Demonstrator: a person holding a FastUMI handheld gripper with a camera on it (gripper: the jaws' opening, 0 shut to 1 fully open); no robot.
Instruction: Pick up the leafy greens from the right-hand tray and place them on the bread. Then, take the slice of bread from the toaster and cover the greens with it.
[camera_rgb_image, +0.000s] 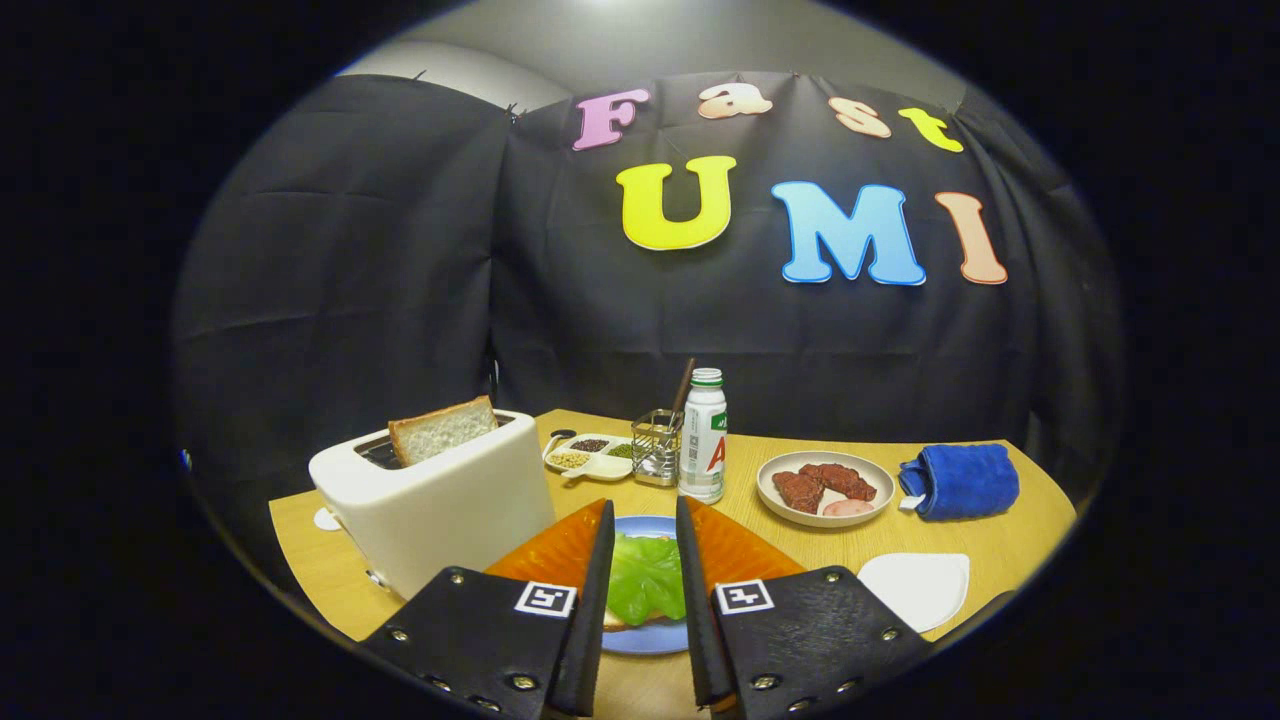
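The leafy greens (645, 578) lie on a slice of bread (622, 620) on a blue plate (650, 636), in the gap between the gripper's (645, 560) two fingers. The fingers stand apart and nothing is pinched between them; whether they touch the greens at the sides cannot be told. So the greens already rest where the first half of the task wants them, and the open, empty gripper fits a release just made over the plate.

The second slice of bread (441, 428) stands in the slot of the white toaster (440, 505), at the near left of the table (800, 555). It leans a little and sticks up above the toaster's top, which leaves an edge free for a two-finger grip from above. By my judgement the covering slice is what remains to be fetched, and the toaster sits just beside the plate, so the carry would be short.

To the right, near the fingers, a white tray (915, 588) lies bare, which fits the greens having come from it. Farther back are a plate of meat (826, 487), a rolled blue towel (960, 480), a bottle (703, 435), a wire holder (657, 447) and a small condiment dish (590, 455), all well clear of the path between toaster and blue plate
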